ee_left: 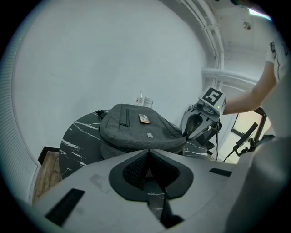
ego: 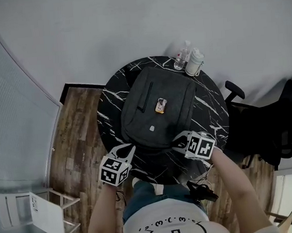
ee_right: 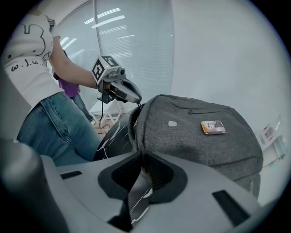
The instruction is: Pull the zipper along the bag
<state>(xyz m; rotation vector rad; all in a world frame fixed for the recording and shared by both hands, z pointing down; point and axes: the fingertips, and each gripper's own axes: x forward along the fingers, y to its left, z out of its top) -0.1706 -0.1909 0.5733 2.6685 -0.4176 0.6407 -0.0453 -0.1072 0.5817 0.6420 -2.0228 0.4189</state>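
Print on the small orange card (ego: 161, 106) atop the grey fabric backpack (ego: 144, 111) is too small to read; the fingers of the right gripper (ego: 179, 142) seem to hide the zipper pull at its near edge.

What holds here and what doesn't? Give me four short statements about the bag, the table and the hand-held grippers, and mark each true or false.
1. The dark grey fabric backpack lies flat on the round black marble-patterned table. True.
2. The small orange rectangular tag lies on the table beside the backpack. False: it sits on top of the backpack.
3. The left hand-held gripper has its jaws wide apart. False: they are together, with nothing between them.
4. A clear plastic bottle and a white canister stand at the table's far edge. True.
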